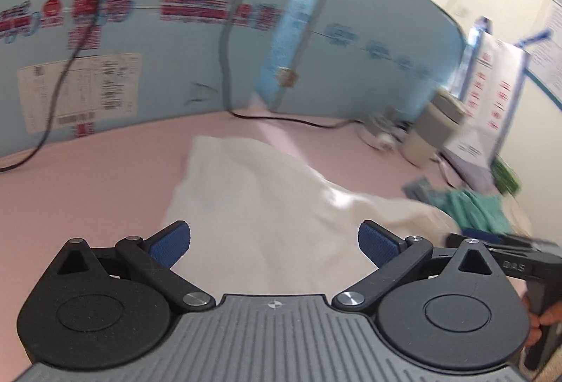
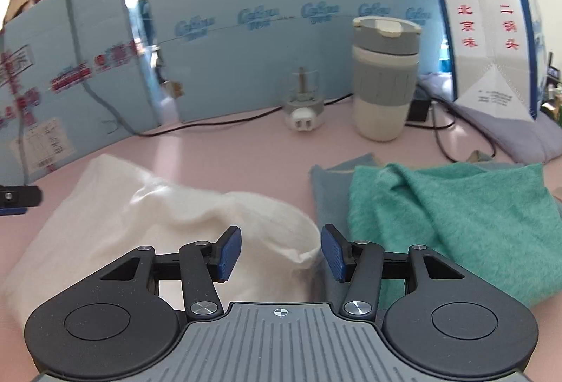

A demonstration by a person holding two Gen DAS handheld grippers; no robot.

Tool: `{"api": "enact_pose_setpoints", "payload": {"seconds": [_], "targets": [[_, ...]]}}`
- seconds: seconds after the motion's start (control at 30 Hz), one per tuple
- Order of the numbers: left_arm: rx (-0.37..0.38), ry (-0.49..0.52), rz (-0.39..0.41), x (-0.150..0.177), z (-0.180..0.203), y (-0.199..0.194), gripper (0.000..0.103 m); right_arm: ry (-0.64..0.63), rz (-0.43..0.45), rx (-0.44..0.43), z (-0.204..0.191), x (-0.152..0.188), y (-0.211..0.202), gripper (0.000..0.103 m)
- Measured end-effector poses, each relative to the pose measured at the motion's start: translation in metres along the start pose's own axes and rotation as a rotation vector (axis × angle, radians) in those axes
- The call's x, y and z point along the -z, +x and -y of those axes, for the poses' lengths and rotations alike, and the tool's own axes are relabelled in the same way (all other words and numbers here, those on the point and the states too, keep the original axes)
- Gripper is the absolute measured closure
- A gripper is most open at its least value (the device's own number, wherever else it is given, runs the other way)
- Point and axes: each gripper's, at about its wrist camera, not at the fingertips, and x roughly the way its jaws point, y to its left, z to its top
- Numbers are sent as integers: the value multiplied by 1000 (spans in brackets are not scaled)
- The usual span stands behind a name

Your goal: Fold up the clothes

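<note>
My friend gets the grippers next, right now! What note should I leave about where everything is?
Left gripper: open, empty, above the white cloth.
Right gripper: open, with the white cloth's rolled edge between its pads, not pinched.
White cloth lies loosely folded and still lumpy on the pink table.
Green cloth sits rumpled on a grey-blue cloth to the white one's right, not folded neatly.
Left: flatten and finish the white cloth, then fold the other two.

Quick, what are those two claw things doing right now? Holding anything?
Left gripper: open, holding nothing, above the white cloth.
Right gripper: open, nothing gripped; the white cloth's edge lies below its jaws.
</note>
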Motion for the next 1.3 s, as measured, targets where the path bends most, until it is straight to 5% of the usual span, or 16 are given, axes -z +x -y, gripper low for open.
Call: {"api": "enact_pose_setpoints", "payload": {"seconds": [0.2,0.33,0.43,0.63,0.83,1.07,1.3], "targets": [[69,108,-106,33,22,-1,0,-150,-75,-205,-43,18,-1,52],[40,86,-158,54,18,-7,0,-252,-121,-117,-48,14,26,52],[8,87,-171,64,10,-14,0,-139,-60,59,-15,-1,40,52],[1,71,-163,69,1,-19,0,-89,33,136,6,-14,17,46],[-13,57,-167,67,3,-16,0,-47,-27,7,-6,4,-7,45],[-51,63,-152,63,8,-9,0,-227,-122,-290,-76,34,-29,45],[-165,224,-185,78,12,-3,0,-358,-260,-235,-106,57,-10,43]]}}
